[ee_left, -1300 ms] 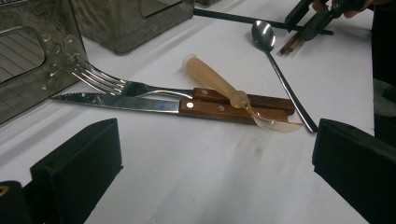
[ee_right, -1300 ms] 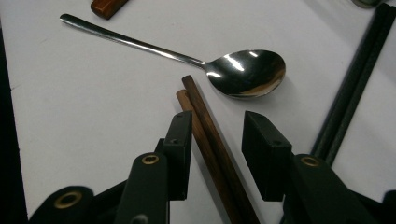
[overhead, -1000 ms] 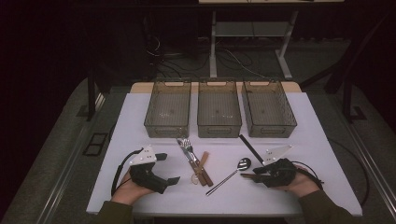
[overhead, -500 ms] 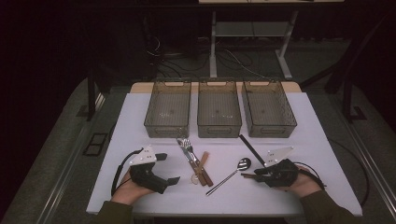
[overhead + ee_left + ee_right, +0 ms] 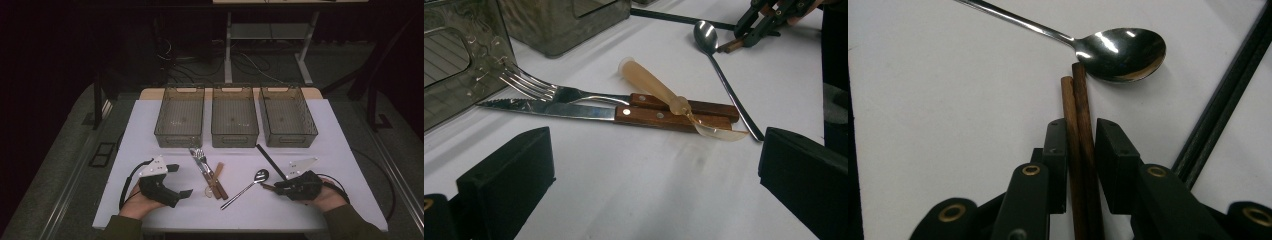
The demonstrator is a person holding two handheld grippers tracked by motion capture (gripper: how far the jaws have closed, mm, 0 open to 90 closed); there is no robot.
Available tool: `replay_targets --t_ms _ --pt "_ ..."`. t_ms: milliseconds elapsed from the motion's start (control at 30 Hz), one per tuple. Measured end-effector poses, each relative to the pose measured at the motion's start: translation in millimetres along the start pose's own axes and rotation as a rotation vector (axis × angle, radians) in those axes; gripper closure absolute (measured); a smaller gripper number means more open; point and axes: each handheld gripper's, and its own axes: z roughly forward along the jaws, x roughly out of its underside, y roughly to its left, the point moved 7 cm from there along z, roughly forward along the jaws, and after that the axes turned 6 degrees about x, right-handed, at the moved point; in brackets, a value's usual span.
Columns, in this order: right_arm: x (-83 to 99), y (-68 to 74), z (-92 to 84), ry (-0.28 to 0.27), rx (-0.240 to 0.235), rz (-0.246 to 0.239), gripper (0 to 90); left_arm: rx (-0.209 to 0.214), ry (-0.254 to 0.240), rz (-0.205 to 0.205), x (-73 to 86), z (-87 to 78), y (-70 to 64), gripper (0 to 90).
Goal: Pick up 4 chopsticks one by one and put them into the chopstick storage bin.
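Two brown wooden chopsticks lie side by side on the white table, tips against the bowl of a metal spoon. My right gripper has just been closing its jaws and now has its pads against both sticks; in the high view this gripper sits at the front right. At the front left my left gripper rests open and holds nothing. Ahead of it lie a fork, a wooden-handled knife and a translucent plastic spoon across their handles.
Three empty smoky plastic bins stand in a row at the back of the table. A long black stick lies slanted just beyond the right gripper. Table legs and cables show on the dark floor behind.
The right gripper's jaws have drawn in around the chopsticks. Both hands have stayed where they were, and the cutlery has not moved.
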Motion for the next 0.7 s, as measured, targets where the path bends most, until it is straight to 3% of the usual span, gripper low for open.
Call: replay_targets --t_ms 700 --pt "3.8 -13.2 -10.3 -0.03 0.045 0.038 76.2 0.002 -0.001 -0.003 0.1 0.6 -0.2 0.5"
